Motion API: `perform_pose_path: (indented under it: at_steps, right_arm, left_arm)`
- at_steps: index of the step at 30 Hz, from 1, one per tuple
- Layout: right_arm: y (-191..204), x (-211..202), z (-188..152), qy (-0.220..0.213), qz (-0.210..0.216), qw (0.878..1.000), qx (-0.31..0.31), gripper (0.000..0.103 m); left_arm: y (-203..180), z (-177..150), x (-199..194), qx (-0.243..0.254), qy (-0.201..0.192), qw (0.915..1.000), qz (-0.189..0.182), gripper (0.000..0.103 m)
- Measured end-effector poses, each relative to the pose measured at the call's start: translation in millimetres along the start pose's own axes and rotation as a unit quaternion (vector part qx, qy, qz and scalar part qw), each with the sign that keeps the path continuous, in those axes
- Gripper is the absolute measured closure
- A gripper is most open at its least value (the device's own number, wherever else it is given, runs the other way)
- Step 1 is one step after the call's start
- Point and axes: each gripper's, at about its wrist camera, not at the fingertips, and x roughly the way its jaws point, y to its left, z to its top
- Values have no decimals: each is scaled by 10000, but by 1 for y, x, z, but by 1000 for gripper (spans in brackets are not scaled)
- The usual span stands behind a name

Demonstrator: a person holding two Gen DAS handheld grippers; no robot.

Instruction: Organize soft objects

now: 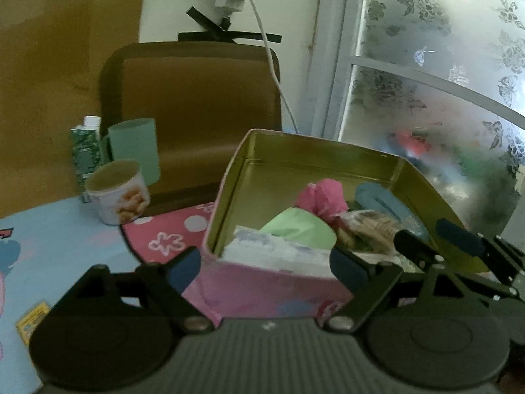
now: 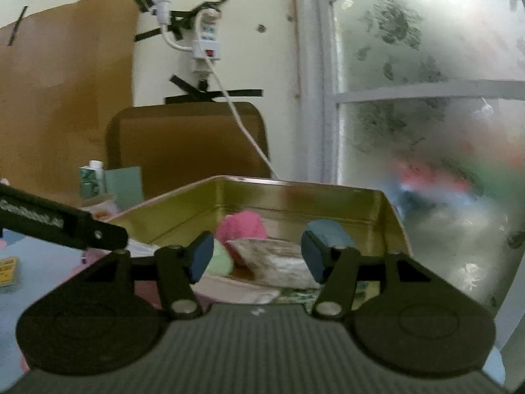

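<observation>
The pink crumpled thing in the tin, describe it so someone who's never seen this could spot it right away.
Find the open pink tin with a gold inside, on the table by the frosted window. Among the soft items piled in it, the pink crumpled thing sits behind the pale green bundle. It alone is bright pink.

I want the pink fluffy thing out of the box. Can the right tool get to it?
Probably yes. The right tool is open, empty and pointing into the open tin box. The pink soft thing sits on top, uncovered, just ahead, with only a green one beside it.
</observation>
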Motion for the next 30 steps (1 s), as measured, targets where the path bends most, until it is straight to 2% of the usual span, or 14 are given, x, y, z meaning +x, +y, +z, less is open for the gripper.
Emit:
perform_pose_path:
  at_steps: [3, 11, 30]
  right_arm:
    - [13, -8, 0, -15, 169, 9999, 21, 41]
    - [27, -26, -9, 175, 281, 9981, 528, 41]
    - [54, -33, -5, 444, 306, 9960, 708, 41]
  left_arm:
    - [5, -6, -11, 24, -10, 9999, 102, 12]
    - [16, -23, -34, 221, -53, 9992, 332, 12]
    - [62, -48, -45, -1, -150, 9991, 385, 10]
